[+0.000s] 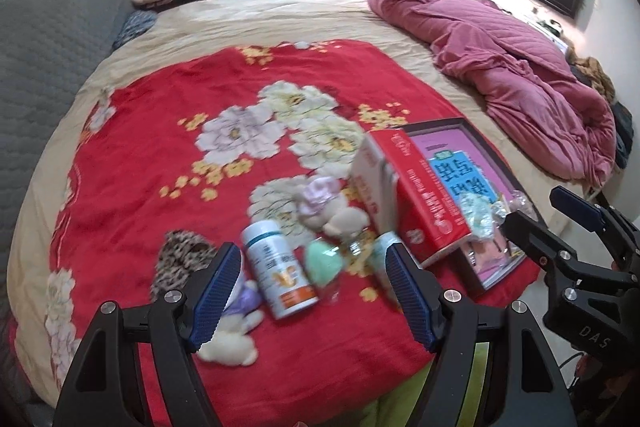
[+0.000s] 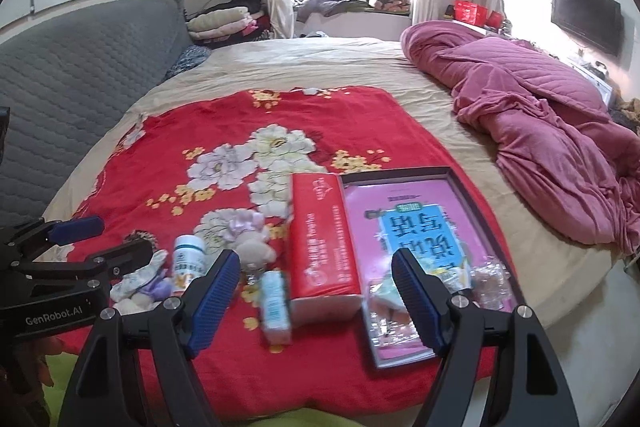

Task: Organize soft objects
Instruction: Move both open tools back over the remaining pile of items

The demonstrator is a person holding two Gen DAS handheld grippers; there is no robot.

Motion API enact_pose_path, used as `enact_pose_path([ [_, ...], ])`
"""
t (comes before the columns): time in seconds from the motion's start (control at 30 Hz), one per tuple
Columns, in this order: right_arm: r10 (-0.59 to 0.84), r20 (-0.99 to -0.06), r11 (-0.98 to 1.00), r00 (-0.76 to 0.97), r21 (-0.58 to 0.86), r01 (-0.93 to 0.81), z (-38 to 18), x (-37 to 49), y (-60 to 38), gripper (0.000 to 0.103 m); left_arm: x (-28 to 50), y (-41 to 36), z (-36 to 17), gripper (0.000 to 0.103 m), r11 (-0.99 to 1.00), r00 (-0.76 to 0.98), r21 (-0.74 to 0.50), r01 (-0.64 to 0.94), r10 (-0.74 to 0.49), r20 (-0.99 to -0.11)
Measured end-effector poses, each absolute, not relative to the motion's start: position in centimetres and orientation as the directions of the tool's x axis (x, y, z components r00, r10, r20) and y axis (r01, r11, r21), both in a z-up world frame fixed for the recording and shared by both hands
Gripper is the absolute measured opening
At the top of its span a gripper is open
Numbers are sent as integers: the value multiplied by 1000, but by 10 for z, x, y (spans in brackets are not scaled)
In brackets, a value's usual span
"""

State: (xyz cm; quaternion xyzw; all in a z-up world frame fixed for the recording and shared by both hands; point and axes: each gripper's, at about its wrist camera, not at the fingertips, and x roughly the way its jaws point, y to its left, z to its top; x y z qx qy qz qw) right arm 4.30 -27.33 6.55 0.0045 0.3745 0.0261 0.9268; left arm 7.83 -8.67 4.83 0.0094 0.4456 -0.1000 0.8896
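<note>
Two grippers, left and right, both spread, empty. Leopard-print cloth seen clearly only from left wrist. Plush toy near blanket's front edge, long axis toward window.

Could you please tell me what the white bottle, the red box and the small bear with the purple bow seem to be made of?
White bottle: probably plastic, smooth with a printed label; it is blurred.
Red box: looks like cardboard, glossy print, sharp folded edges.
Small bear: plush fabric, fuzzy beige surface; its bow looks like thin satin-like cloth, though that is uncertain.
</note>
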Motion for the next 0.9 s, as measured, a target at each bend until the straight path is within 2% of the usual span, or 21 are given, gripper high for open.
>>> enact_pose_path([
  [0.33,103,-701,993,706,36,-110,58,34,-224,78,62,-22,34,76,997,594,-22,80,-65,-802],
  [0.53,129,-718,990,684,59,-124,44,30,-201,78,53,12,16,76,998,565,-49,28,-56,-823],
  [0.9,136,-766,990,628,90,-106,8,30,-188,78,43,27,-24,76,998,505,-61,10,-58,-861],
])
